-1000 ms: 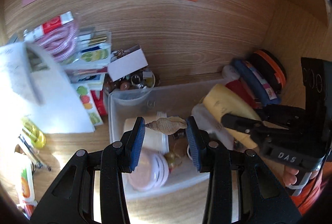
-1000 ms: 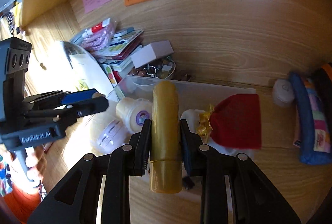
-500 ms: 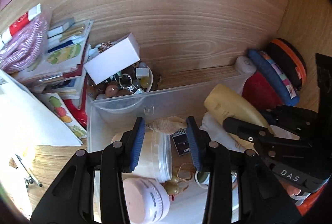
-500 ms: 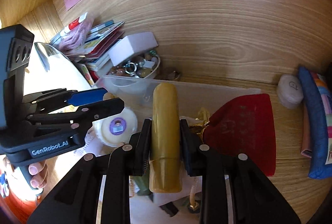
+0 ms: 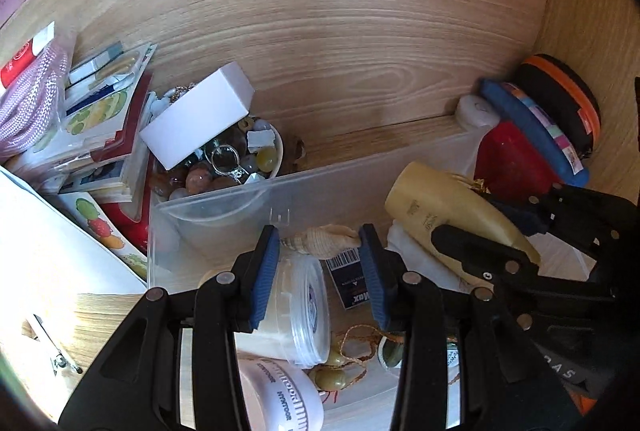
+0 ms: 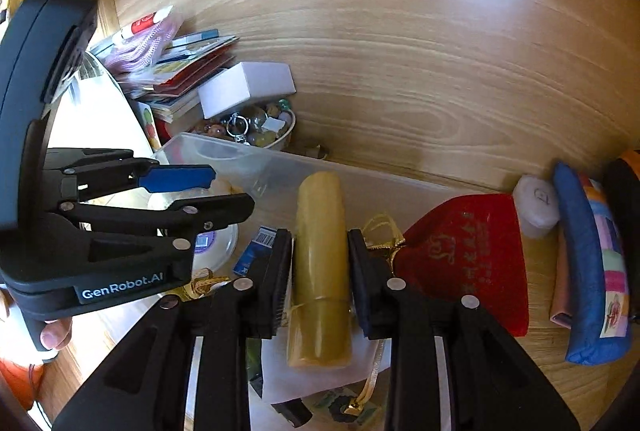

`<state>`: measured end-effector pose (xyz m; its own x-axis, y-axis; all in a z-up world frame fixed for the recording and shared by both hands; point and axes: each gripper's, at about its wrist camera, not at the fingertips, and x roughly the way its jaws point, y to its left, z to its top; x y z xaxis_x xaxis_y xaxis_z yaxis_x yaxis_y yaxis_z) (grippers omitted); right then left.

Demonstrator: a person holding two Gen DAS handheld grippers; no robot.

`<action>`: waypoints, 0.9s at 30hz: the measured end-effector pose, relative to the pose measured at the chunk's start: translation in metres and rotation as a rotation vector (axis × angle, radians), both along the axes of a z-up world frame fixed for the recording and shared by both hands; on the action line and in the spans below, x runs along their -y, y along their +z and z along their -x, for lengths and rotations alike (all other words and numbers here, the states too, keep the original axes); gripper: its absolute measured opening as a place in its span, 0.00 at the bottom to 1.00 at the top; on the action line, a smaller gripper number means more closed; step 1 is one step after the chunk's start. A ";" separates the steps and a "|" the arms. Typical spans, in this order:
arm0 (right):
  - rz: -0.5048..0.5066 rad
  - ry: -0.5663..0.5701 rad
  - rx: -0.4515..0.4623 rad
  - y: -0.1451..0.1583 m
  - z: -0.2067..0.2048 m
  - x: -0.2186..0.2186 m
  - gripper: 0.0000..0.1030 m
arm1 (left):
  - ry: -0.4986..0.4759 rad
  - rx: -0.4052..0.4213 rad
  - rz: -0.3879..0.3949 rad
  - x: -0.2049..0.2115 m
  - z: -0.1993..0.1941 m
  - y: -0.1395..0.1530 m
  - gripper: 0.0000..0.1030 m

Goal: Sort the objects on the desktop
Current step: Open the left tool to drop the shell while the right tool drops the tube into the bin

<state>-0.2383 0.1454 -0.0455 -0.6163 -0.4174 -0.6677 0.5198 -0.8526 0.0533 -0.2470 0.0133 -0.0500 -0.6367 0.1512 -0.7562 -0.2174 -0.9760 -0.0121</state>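
My left gripper (image 5: 320, 243) is shut on a tan spiral seashell (image 5: 324, 240) and holds it over the clear plastic bin (image 5: 224, 207). My right gripper (image 6: 320, 255) is shut on a yellow cylindrical stamp (image 6: 320, 263), also over the bin; the stamp also shows in the left wrist view (image 5: 448, 211). The left gripper also shows in the right wrist view (image 6: 192, 191). In the bin lie a white round jar (image 5: 300, 307), a pink-lidded jar (image 5: 280, 395), a small blue box (image 5: 352, 283) and a white cloth (image 6: 316, 379).
A bowl of beads and rings (image 5: 228, 167) with a white box (image 5: 196, 123) on it stands behind the bin. Booklets (image 5: 100, 119) are stacked at the left. A red pouch (image 6: 468, 259), a blue case (image 6: 588, 263) and a white round lump (image 6: 536, 207) lie at the right.
Both grippers have moved forward and lower over the bin, toward the back wall, each still holding its object. The bowl and the white box look nearer.
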 end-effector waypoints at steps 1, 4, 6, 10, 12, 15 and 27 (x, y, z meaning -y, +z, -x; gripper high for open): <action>0.006 -0.001 0.002 0.000 0.000 -0.001 0.26 | -0.002 0.002 -0.003 0.001 0.000 0.000 0.39; 0.005 -0.013 -0.005 0.001 0.000 -0.002 0.32 | -0.006 0.010 -0.006 0.002 0.000 -0.003 0.40; 0.006 -0.015 -0.015 0.002 -0.001 -0.002 0.37 | -0.011 0.013 -0.011 0.002 0.000 -0.003 0.40; 0.043 -0.012 -0.046 0.008 -0.005 -0.005 0.53 | -0.014 0.016 -0.018 0.003 -0.001 -0.002 0.42; 0.050 -0.020 -0.071 0.012 -0.008 -0.007 0.63 | -0.009 0.012 -0.020 0.004 -0.003 -0.001 0.49; 0.081 -0.016 -0.096 0.019 -0.012 -0.012 0.67 | -0.008 -0.007 -0.026 0.008 -0.008 0.005 0.52; 0.161 -0.002 -0.144 0.051 -0.029 -0.030 0.81 | 0.022 -0.057 0.005 0.009 -0.036 0.024 0.62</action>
<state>-0.2098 0.1753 0.0059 -0.7013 -0.5102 -0.4979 0.5300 -0.8402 0.1144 -0.2115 0.0045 -0.0263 -0.6818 0.1328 -0.7194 -0.1957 -0.9806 0.0044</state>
